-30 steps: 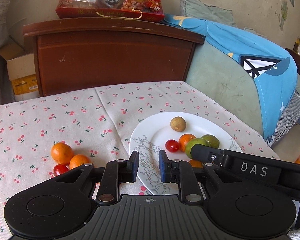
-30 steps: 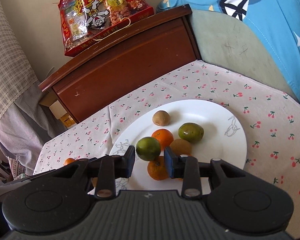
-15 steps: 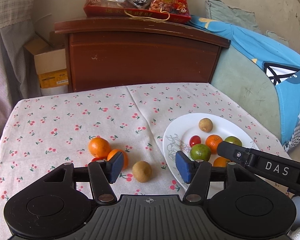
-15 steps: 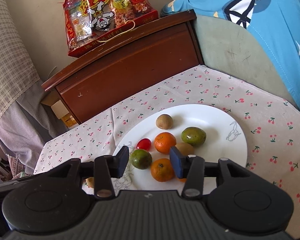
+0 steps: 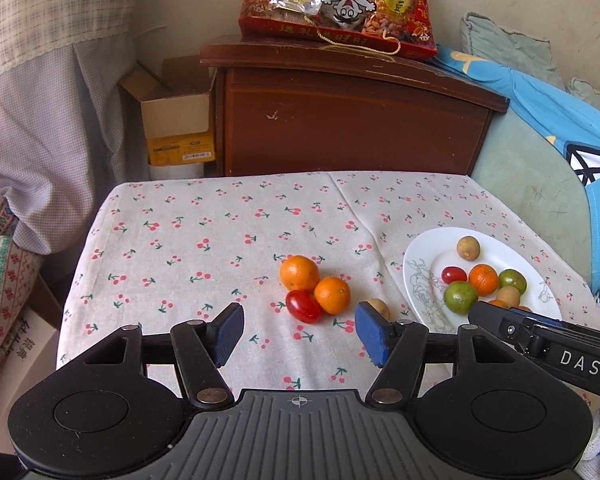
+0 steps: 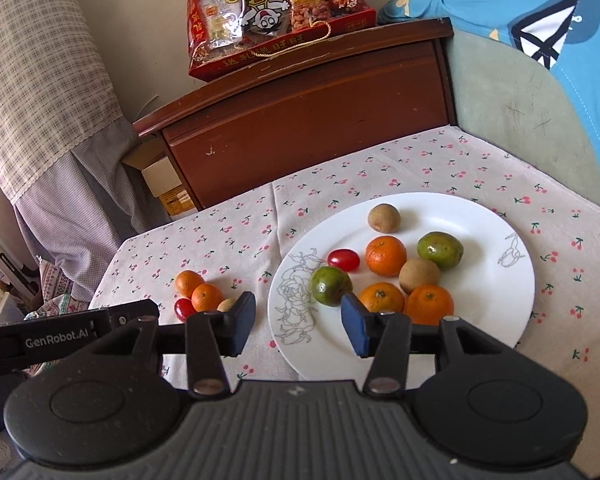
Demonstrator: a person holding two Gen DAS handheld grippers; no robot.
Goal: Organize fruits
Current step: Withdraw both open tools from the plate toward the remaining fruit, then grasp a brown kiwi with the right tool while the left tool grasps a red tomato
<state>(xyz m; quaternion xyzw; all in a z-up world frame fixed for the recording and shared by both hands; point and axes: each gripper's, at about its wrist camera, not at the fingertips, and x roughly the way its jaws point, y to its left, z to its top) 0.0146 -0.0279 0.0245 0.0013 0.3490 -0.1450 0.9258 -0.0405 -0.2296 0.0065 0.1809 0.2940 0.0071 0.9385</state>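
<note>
A desk (image 5: 220, 240) under cherry-print cloth carries a white plate (image 6: 480, 320) of mixed fruit at the right. Beside the plate lie two oranges (image 5: 299, 273), a tomato (image 5: 303, 306) and a brown fruit (image 5: 379, 307). The left tool (image 5: 299, 334) and right tool (image 6: 298, 318) both gape wide, holding nothing.

We see brown fruit (image 5: 379, 306) half hidden behind left gripper's (image 5: 300, 336) right pad. Orange (image 5: 498, 303) on plate (image 5: 420, 264) mostly covered by right gripper body, beyond our right finger. In right wrist view, orange (image 6: 381, 297) partly behind right gripper's (image 6: 298, 322) right pad; brown fruit (image 6: 225, 304) peeks past left pad.
</note>
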